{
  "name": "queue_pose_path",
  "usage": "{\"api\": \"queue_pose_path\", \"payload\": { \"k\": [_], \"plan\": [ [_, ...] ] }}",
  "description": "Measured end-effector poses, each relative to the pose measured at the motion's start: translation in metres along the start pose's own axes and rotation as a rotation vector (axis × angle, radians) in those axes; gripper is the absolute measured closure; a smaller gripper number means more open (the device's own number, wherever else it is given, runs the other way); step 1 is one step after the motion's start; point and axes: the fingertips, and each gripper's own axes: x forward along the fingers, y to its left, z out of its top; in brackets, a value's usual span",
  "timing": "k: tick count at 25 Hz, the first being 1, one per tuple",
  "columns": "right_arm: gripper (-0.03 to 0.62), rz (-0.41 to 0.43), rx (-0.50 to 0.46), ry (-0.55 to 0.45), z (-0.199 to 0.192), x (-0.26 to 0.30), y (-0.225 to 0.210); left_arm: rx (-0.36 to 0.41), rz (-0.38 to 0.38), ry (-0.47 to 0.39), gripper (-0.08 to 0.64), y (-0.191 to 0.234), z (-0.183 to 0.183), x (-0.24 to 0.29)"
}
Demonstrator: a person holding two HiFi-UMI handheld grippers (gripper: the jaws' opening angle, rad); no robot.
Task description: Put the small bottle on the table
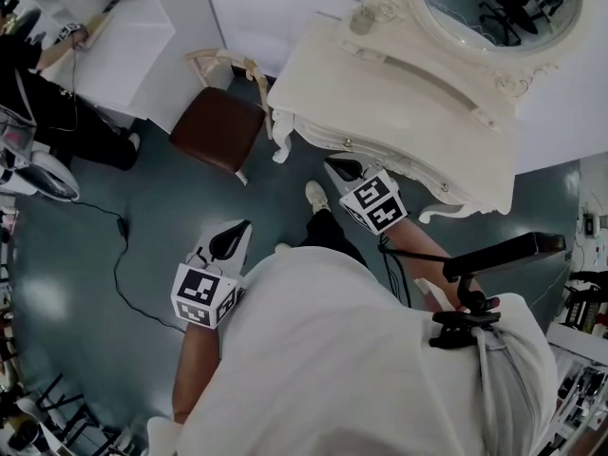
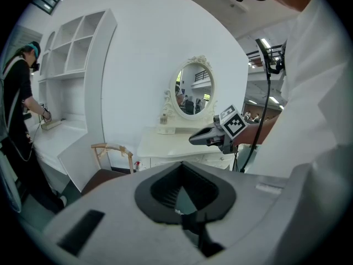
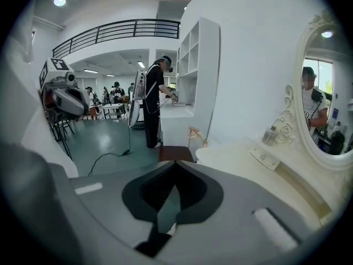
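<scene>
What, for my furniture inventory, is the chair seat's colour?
Dark reddish brown; the chair seat shows best in the head view.

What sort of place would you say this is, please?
Probably a large indoor studio hall furnished with mock home sets: an ornate white dressing table with an oval mirror, a white shelf unit, and a railed mezzanine overhead.

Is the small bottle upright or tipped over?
Upright: the small bottle stands cap-up on the back ledge of the dressing table, beside the mirror.
</scene>
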Motion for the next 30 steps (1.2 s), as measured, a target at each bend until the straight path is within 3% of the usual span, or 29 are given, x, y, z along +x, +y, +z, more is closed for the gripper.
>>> {"api": "queue_pose_path", "payload": {
  "k": [18, 25, 30],
  "plan": [
    [0.592, -0.001, 0.010, 0.010, -0.007, 0.001, -0.021, -0.004, -0.023, 0.033, 0.558, -0.001, 0.007, 0.022],
    [0.592, -0.013, 0.032, 0.018, -0.007, 0.012, -0.056, -0.002, -0.040, 0.056, 0.558, 0.013, 0.021, 0.051],
    [0.592, -0.041, 0.054, 0.018, -0.005, 0.025, -0.104, -0.001, -0.051, 0.070, 0.558, 0.028, 0.041, 0.084]
  ]
}}
